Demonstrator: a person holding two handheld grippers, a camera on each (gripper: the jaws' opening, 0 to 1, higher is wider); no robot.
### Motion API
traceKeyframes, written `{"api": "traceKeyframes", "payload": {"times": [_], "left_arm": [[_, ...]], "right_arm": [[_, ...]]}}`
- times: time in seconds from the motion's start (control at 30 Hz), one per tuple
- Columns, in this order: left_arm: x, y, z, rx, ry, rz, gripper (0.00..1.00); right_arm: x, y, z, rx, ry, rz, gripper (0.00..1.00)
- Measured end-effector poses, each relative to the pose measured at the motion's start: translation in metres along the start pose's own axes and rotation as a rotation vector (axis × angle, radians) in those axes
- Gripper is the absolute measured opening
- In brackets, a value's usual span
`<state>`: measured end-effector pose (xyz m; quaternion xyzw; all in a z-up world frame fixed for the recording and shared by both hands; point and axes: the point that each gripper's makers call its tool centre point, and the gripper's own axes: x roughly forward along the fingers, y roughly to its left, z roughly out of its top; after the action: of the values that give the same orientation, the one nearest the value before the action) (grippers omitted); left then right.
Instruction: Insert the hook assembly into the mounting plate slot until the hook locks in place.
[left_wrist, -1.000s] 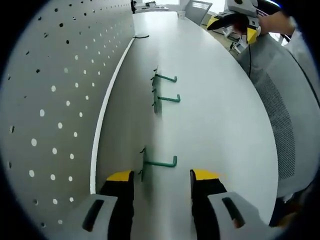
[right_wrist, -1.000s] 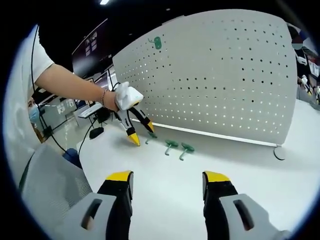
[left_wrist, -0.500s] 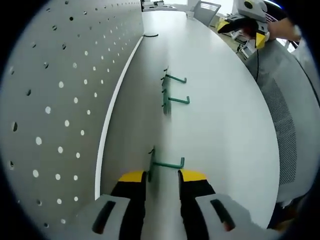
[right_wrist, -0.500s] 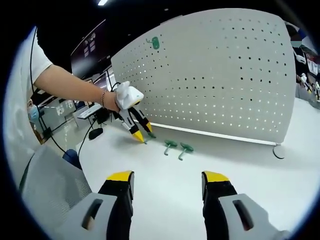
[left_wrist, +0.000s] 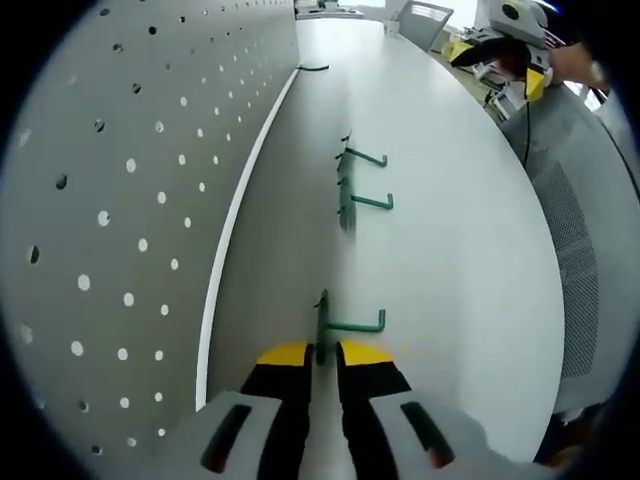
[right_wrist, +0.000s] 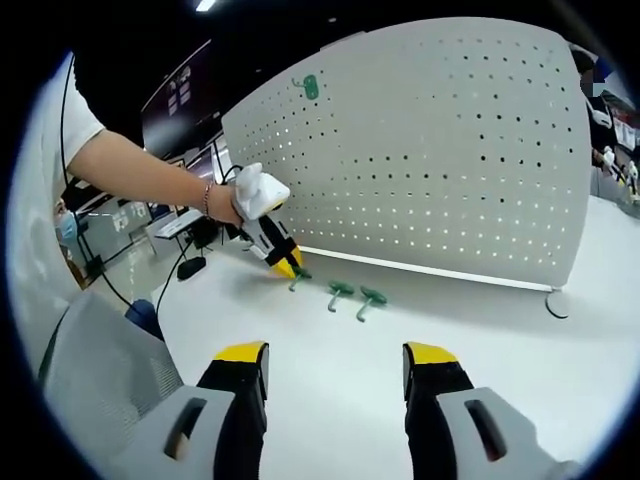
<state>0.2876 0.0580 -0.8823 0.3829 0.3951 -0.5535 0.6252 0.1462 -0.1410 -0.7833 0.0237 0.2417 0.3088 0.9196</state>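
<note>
The left gripper is clenched on the nearest green hook, its yellow tips pressing the upright back part of it, low on the white desk close to the foot of the pegboard. I judge the grip should be firm before lifting, because the back plate is thin and could twist between the tips. Then the hook's prongs must meet the holes of the pegboard squarely and be pushed until it seats.

The right gripper hangs released over the bare desk, well apart from the work. Two more green hooks lie further along the desk beside the board and do not block the way. One green hook on the board is mounted near its top corner.
</note>
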Motion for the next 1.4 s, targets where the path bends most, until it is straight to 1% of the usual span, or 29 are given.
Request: {"api": "traceKeyframes", "payload": {"times": [0.2, 0.27, 0.37, 0.93, 1.3, 1.4], "left_arm": [[0.0005, 0.0031, -0.0006, 0.004, 0.005, 0.022, 0.05], [0.0005, 0.0034, -0.0009, 0.026, 0.01, 0.038, 0.05], [0.0004, 0.0045, -0.0012, 0.01, 0.005, 0.04, 0.04], [-0.0001, 0.0045, 0.0, 0.029, 0.005, 0.048, 0.04], [0.0001, 0.0049, 0.0, 0.027, 0.0, 0.053, 0.04], [0.0001, 0.0051, -0.0001, 0.024, -0.002, 0.054, 0.04]], "right_arm": [[0.0002, 0.0002, 0.0, 0.002, -0.001, 0.0, 0.52], [0.0004, 0.0004, 0.0007, 0.007, -0.005, 0.0, 0.52], [0.0002, -0.0002, 0.0009, 0.006, -0.006, -0.001, 0.52], [0.0, -0.0003, 0.0013, 0.007, -0.008, 0.001, 0.52], [-0.0002, -0.0004, 0.0028, 0.015, -0.018, 0.002, 0.53], [0.0, -0.0002, 0.0016, 0.01, -0.011, 0.003, 0.54]]}}
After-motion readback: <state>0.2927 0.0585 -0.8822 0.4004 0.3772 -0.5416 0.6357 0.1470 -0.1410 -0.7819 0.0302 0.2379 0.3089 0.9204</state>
